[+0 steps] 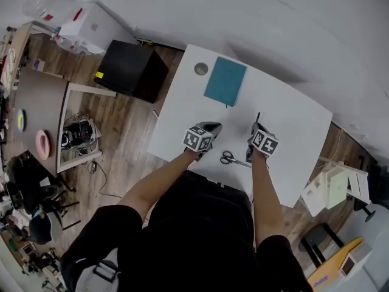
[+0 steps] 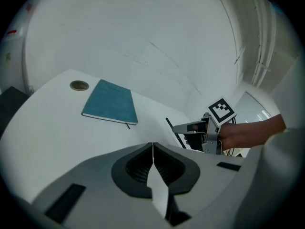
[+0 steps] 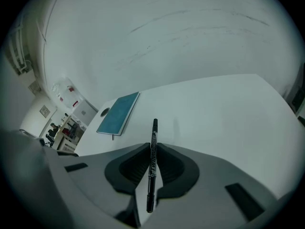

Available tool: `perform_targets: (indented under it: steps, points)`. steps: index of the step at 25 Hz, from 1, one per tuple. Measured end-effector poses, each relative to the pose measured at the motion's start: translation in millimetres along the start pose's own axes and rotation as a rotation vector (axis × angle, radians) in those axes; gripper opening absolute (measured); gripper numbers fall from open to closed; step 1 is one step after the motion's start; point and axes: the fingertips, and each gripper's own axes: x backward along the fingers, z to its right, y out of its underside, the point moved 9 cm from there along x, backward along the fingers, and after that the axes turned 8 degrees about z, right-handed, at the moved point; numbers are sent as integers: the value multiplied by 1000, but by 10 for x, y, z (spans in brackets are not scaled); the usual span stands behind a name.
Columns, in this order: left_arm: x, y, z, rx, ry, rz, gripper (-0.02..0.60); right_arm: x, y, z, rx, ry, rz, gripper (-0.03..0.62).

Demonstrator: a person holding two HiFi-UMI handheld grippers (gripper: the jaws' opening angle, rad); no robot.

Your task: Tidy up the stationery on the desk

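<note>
Two tongs: the left tongs (image 1: pixel 213 126) and the right tongs (image 1: pixel 257 128) hover side by side over the near half of the white desk (image 1: pixel 298 120).
Step in hand: probably carrying the black marker pen (image 3: pixel 152 166) to a tidy spot, perhaps beside the teal notebook (image 1: pixel 225 81).
Doing it well: grip firmly until the pen is low and level, lay it parallel to the notebook's edge, and only then open.
Right tongs: jaws narrowly apart and clamped on the pen's barrel, with its tip sticking out toward 12 o'clock.
Left tongs: jaws pressed together, holding nothing.
Notebook: flat on the desk, at 12 o'clock from the left tongs and 11 o'clock from the right, well apart from both.
Scissors (image 1: pixel 234 159): near the desk's front edge, at 5 o'clock from the left tongs, between the two hands.
</note>
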Motion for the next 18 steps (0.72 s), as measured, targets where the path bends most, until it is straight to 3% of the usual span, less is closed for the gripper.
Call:
perform_targets:
  steps: [4, 9, 18]
  points:
    - [-3, -135, -168, 7, -2, 13, 17, -245, -184, -263, -4, -8, 8, 60]
    - [-79, -243, -412, 10, -67, 10, 17, -544, -377, -481, -22, -6, 14, 60]
    - [-114, -366, -584, 21, -50, 28, 17, -1055, -600, -761, 24, -11, -9, 60]
